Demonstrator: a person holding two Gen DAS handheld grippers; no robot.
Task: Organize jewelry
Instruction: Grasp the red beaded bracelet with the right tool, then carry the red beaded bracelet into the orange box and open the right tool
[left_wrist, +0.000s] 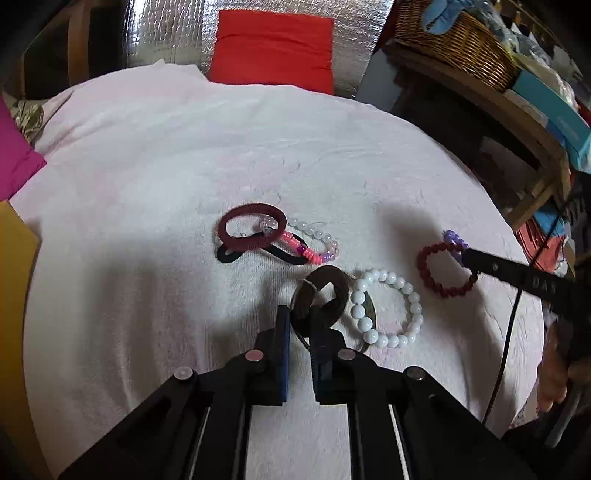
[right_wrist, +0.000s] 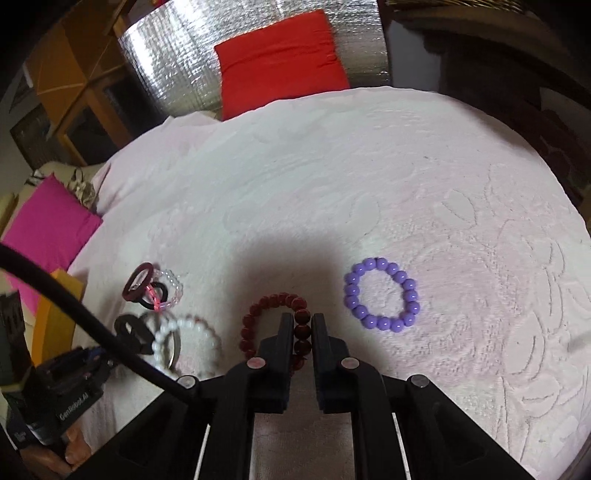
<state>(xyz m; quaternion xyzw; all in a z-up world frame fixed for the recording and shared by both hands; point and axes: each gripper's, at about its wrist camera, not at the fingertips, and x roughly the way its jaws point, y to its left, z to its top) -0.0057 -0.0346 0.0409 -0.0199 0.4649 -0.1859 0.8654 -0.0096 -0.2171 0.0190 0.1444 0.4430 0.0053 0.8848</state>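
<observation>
My left gripper (left_wrist: 300, 314) is shut on a dark metal ring (left_wrist: 325, 288), which lies partly under a white bead bracelet (left_wrist: 388, 306). Behind them lie a maroon hair tie (left_wrist: 253, 226), a black hair tie (left_wrist: 229, 254) and a pink and clear bead bracelet (left_wrist: 314, 240). My right gripper (right_wrist: 301, 321) is shut on a dark red bead bracelet (right_wrist: 255, 321) on the white towel (right_wrist: 332, 184); that bracelet also shows in the left wrist view (left_wrist: 436, 269). A purple bead bracelet (right_wrist: 382, 293) lies just right of it.
A red cushion (right_wrist: 280, 55) and silver foil sit behind the towel. A magenta cushion (right_wrist: 44, 225) and an orange box (right_wrist: 55, 317) are at the left. A wicker basket (left_wrist: 454, 40) stands on a wooden shelf at the right.
</observation>
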